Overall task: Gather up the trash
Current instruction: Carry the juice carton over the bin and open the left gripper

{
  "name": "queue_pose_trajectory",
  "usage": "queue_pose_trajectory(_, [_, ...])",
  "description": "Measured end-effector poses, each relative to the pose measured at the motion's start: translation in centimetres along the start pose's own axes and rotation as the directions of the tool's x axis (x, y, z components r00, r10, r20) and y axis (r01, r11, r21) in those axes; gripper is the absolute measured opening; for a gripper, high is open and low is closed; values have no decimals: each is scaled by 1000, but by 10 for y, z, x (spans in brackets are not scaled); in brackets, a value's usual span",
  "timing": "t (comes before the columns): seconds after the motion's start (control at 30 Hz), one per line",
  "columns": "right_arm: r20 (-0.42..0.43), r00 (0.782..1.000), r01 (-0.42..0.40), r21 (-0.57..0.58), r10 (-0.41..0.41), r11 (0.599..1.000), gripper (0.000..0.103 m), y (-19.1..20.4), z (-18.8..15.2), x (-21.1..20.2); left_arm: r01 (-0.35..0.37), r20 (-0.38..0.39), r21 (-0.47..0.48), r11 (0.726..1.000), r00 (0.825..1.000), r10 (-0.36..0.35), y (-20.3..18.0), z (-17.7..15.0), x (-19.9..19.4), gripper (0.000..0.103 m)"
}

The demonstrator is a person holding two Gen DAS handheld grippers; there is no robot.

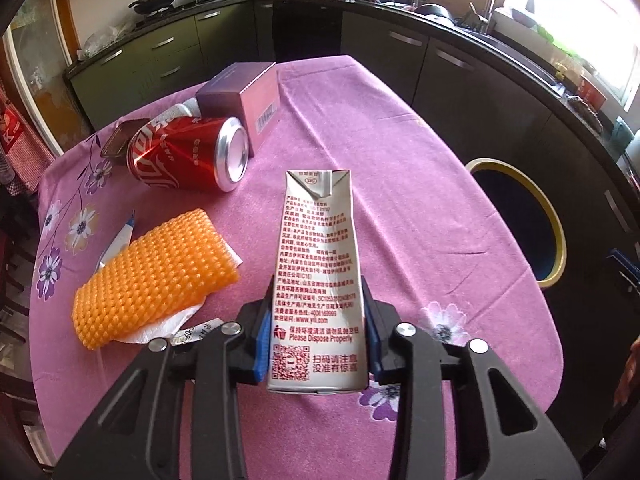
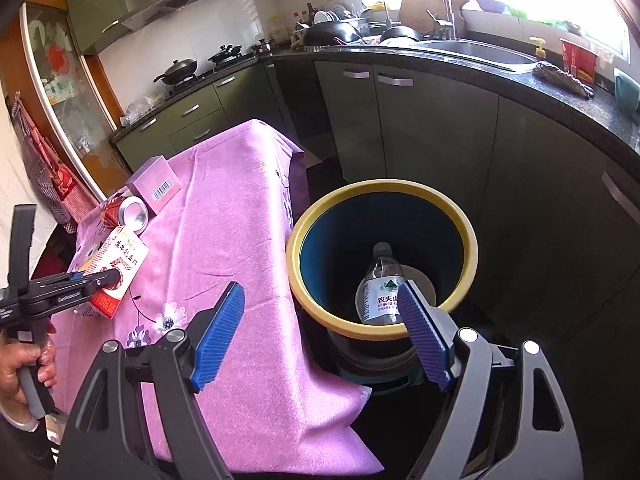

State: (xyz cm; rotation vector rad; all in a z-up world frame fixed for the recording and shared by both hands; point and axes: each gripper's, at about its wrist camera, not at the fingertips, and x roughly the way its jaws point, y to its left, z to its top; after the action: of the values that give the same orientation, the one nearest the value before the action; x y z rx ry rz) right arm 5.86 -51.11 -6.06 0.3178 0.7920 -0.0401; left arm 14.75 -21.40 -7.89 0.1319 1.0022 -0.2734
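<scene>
While your left gripper (image 1: 316, 344) pressed its blue pads against both sides of the milk carton (image 1: 318, 280), the carton lay flat on the pink tablecloth (image 1: 400, 200), held near its bottom end with most of its length reaching forward past the fingers. That was the weak point, as I judged it: gripped so far from the middle, the carton could swing or droop once you lifted it, and a soft, empty pack might crumple and slide out between the pads. Your right gripper (image 2: 320, 320) hung with its fingers wide apart and nothing between them, over the edge of the table and the yellow-rimmed bin (image 2: 472, 240), where a water bottle (image 2: 382, 288) already lay at the bottom. The bin stood on the floor beside the table, well apart from the carton, so you had a long carry ahead, and your right gripper sat in the path. A crossing swing could knock the two together. The red can (image 1: 188, 156), the purple box (image 1: 244, 96) and the orange foam net (image 1: 156, 276) with its tissue remained on the cloth.
</scene>
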Motion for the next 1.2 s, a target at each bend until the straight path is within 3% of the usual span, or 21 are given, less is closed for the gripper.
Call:
queue_pose_trajectory(0.3, [-2,999,36,25,-36,999,78,-14,-2,3,148,55,186,971,986,-160,-73,34,-26,35])
queue_pose_trajectory(0.47, [-7,998,57,40,-57,998,78,-23,-5,1,225,46,295,929,967,-249,-130,66,-15,35])
queue_pose_trajectory(0.6, [-22,998,64,54,-63,996,78,-31,-8,1,292,-26,360,886,953,-303,-184,88,13,35])
queue_pose_trajectory(0.77, [-36,996,79,81,-77,994,78,-42,-14,-2,316,-131,394,863,949,-288,-236,100,70,35])
queue_pose_trajectory(1.0, [-42,995,100,117,-95,988,78,-55,-20,-7,300,-224,409,862,948,-224,-274,97,129,35])
queue_pose_trajectory(1.07, [-41,994,105,119,-101,987,78,-55,-19,-10,286,-238,404,869,950,-203,-279,98,141,45])
queue_pose_trajectory(1.1, [-40,994,106,117,-102,987,78,-54,-19,-11,280,-238,408,869,952,-195,-281,98,144,58])
queue_pose_trajectory(1.2, [-32,994,105,110,-102,988,78,-50,-18,-15,279,-229,387,879,952,-201,-275,99,141,62])
